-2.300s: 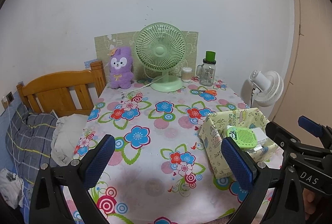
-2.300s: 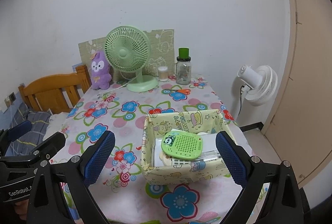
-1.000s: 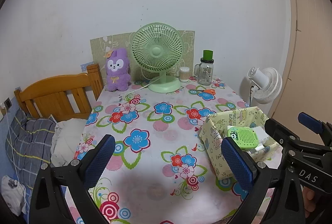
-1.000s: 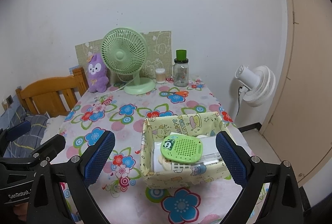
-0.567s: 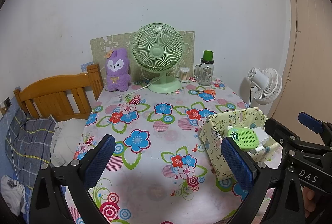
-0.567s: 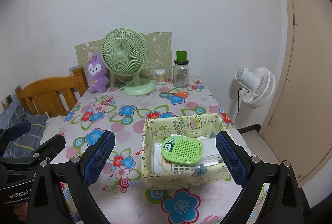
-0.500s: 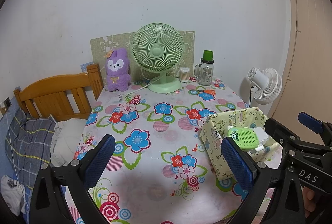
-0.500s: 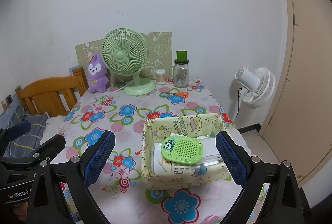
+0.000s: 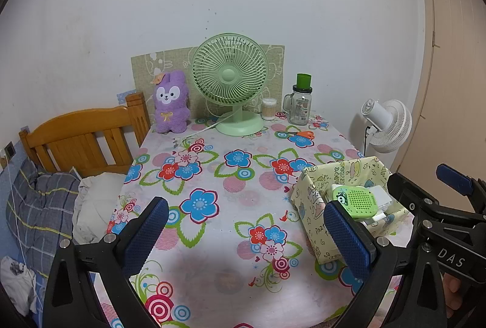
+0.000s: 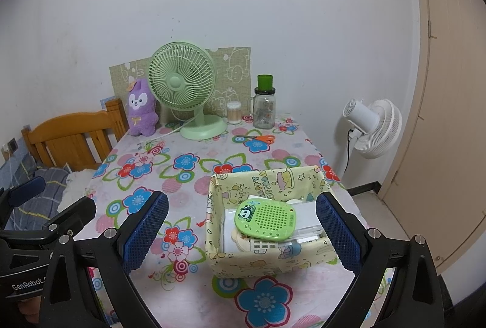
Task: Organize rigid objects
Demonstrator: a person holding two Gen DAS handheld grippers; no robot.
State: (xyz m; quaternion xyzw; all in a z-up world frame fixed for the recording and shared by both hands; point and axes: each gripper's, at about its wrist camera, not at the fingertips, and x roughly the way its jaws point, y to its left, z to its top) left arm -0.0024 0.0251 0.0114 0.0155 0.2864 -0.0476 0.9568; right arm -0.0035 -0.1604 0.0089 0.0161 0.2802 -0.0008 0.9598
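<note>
Left gripper [image 9: 246, 224] and right gripper [image 10: 241, 221] — fingers spread wide, holding nothing — hover over the floral desk [image 10: 194, 173]. Near right: yellow fabric bin [image 10: 270, 261] containing a green panda device [image 10: 265, 221] atop white items. Far edge: orange-handled scissors [image 10: 258, 138], green fan [image 10: 182, 84], purple plush [image 10: 140, 109].

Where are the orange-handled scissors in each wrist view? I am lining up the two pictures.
Left wrist view: the scissors lie right of centre, far on the table.
Right wrist view: the scissors lie near centre, far on the table.
Shared landmark: the glass jar with the green top stands just behind them.
</note>
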